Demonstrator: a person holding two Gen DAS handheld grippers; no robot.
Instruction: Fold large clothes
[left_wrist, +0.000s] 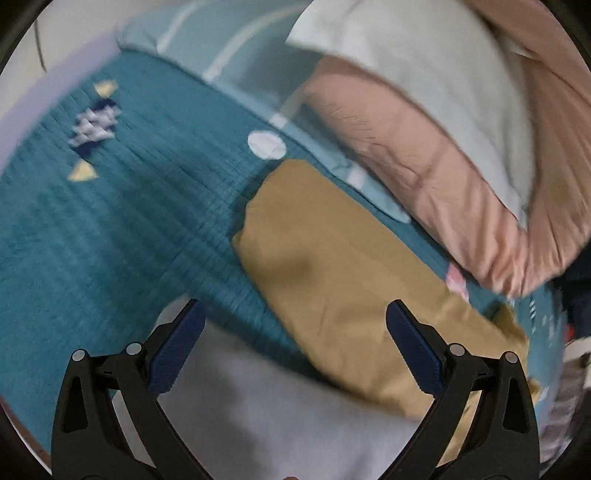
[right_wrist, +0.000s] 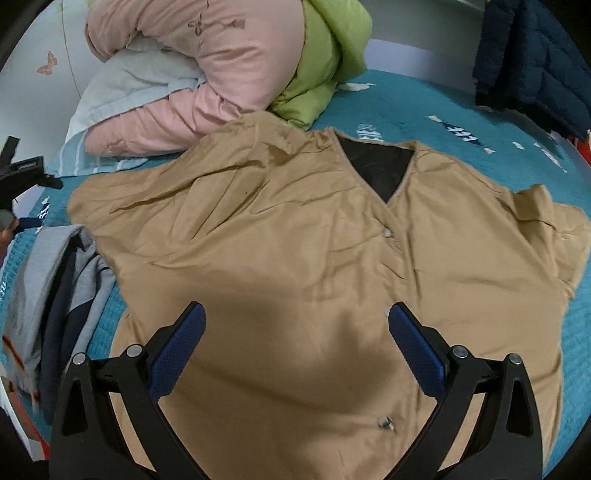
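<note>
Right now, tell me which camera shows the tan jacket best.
The right wrist view: the tan jacket lies spread front-up on the teal bedspread, with its V-neck, snaps and both shoulders visible beyond the open right gripper. The left wrist view is blurred and shows only one part of it past the open left gripper.

My tan jacket (right_wrist: 295, 258) shows a black lining (right_wrist: 376, 166) at its V-neck and pale snap buttons (right_wrist: 386, 232). It lies on a teal bedspread (right_wrist: 424, 110) patterned with small white and cream shapes. Beside it sit a pink coat (right_wrist: 207, 74), a lime-green jacket (right_wrist: 328, 55), a navy quilted jacket (right_wrist: 532, 62) and grey-and-navy clothes (right_wrist: 55, 288). My claws (right_wrist: 295, 317) are black with blue pads (right_wrist: 177, 354).
</note>
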